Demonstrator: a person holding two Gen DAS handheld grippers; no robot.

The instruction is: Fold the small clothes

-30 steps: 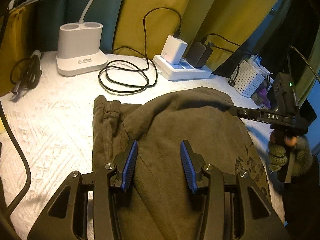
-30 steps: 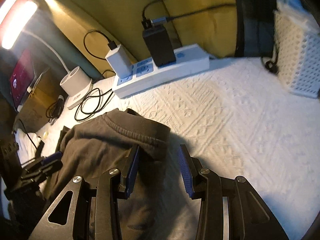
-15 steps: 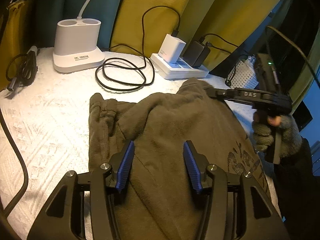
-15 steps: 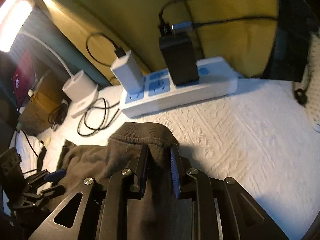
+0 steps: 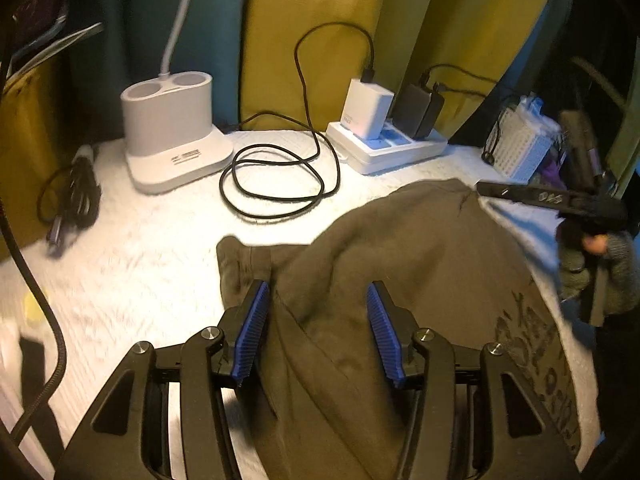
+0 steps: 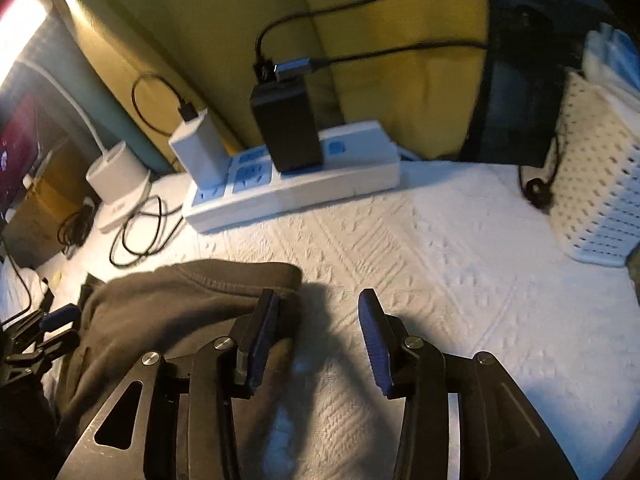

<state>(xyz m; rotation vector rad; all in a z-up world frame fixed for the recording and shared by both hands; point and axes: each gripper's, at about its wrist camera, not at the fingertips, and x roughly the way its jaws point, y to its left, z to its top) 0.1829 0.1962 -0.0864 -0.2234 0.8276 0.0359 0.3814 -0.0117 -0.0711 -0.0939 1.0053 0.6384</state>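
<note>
An olive-brown small garment (image 5: 400,280) lies on the white textured cloth, one half folded over the other, a dark print near its right edge. My left gripper (image 5: 316,320) is open just above the garment's near part, holding nothing. My right gripper (image 6: 316,328) is open at the garment's far right corner (image 6: 240,280); its left finger touches the hem, its right finger is over bare cloth. The right gripper also shows in the left wrist view (image 5: 552,200), at the garment's far right edge.
At the back stand a white lamp base (image 5: 172,128), a coiled black cable (image 5: 276,184), a white power strip (image 5: 388,144) with two chargers, and a white perforated basket (image 6: 600,184) at the right. A dark bundled cable (image 5: 72,200) lies at left.
The right gripper was shut on the garment's corner half a second ago and has opened, letting the corner lie on the cloth. The left gripper stayed open and drew back slightly.
</note>
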